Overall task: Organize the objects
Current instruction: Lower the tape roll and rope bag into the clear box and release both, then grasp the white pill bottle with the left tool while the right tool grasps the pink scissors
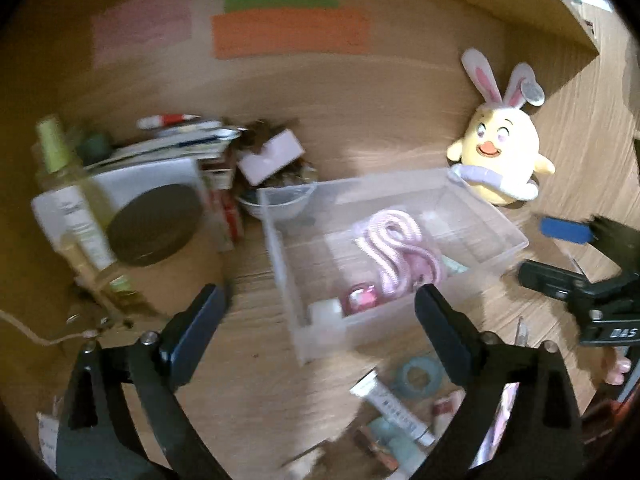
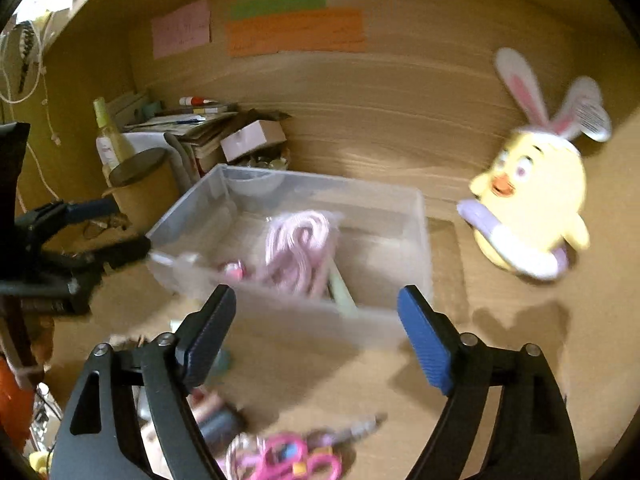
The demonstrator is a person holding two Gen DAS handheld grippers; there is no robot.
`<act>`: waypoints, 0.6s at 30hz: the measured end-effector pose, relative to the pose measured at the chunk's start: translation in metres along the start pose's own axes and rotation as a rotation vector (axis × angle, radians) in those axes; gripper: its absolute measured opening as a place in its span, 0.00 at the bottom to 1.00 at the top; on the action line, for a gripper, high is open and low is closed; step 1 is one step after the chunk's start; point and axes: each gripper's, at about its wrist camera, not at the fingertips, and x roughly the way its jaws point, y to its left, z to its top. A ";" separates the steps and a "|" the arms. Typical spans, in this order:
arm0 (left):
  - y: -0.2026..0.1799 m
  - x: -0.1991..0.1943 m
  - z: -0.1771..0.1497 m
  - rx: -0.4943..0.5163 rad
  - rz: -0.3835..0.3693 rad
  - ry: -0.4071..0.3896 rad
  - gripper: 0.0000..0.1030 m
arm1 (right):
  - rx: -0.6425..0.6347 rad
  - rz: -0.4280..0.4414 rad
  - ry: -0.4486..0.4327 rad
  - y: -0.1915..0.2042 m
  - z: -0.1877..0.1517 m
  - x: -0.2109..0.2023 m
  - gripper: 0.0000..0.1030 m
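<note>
A clear plastic bin (image 1: 516,240) (image 2: 420,240) sits on the wooden desk. In it lie a coiled pink cord (image 1: 394,254) (image 2: 298,248), a small pink item (image 1: 362,298) and a white block (image 1: 326,312). My left gripper (image 1: 320,320) is open and empty, just in front of the bin's near corner. My right gripper (image 2: 316,332) is open and empty, in front of the bin's near wall; it also shows in the left wrist view (image 1: 560,252). Loose items lie near me: a tube (image 1: 394,408), a teal ring (image 1: 418,376), pink scissors (image 2: 288,456).
A yellow chick plush with bunny ears (image 1: 500,148) (image 2: 532,208) stands right of the bin. At the left back are a spray bottle (image 1: 68,184), a round dark-lidded tin (image 1: 154,224), stacked books and a pink box (image 1: 270,156). Coloured notes hang on the back wall.
</note>
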 end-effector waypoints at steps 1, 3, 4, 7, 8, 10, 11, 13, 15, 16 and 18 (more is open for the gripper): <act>0.002 -0.004 -0.004 0.002 0.007 -0.001 0.95 | 0.003 -0.009 -0.001 0.000 -0.008 -0.006 0.79; 0.007 -0.010 -0.013 0.001 0.013 0.003 0.95 | 0.017 -0.014 0.007 -0.001 -0.024 -0.015 0.79; 0.010 -0.012 -0.018 -0.002 0.018 0.009 0.95 | 0.028 -0.011 0.015 0.000 -0.032 -0.018 0.79; 0.016 -0.015 -0.036 -0.006 0.037 0.034 0.95 | 0.071 0.004 0.054 0.001 -0.057 -0.020 0.79; 0.018 -0.015 -0.042 -0.009 0.041 0.047 0.95 | 0.087 0.005 0.071 0.003 -0.067 -0.019 0.79; 0.021 -0.014 -0.054 -0.017 0.042 0.075 0.95 | 0.093 0.000 0.094 0.008 -0.081 -0.019 0.79; 0.023 -0.013 -0.061 -0.022 0.043 0.091 0.95 | 0.092 -0.005 0.107 0.011 -0.089 -0.018 0.79; 0.025 -0.011 -0.073 -0.030 0.045 0.115 0.95 | 0.089 0.002 0.141 0.017 -0.103 -0.016 0.79; 0.025 -0.009 -0.087 -0.035 0.048 0.146 0.95 | 0.079 0.014 0.173 0.024 -0.113 -0.012 0.79; 0.024 -0.008 -0.091 -0.036 0.049 0.159 0.95 | 0.069 0.013 0.183 0.026 -0.117 -0.011 0.79; 0.022 -0.006 -0.101 -0.031 0.049 0.183 0.95 | 0.043 0.018 0.198 0.031 -0.124 -0.010 0.78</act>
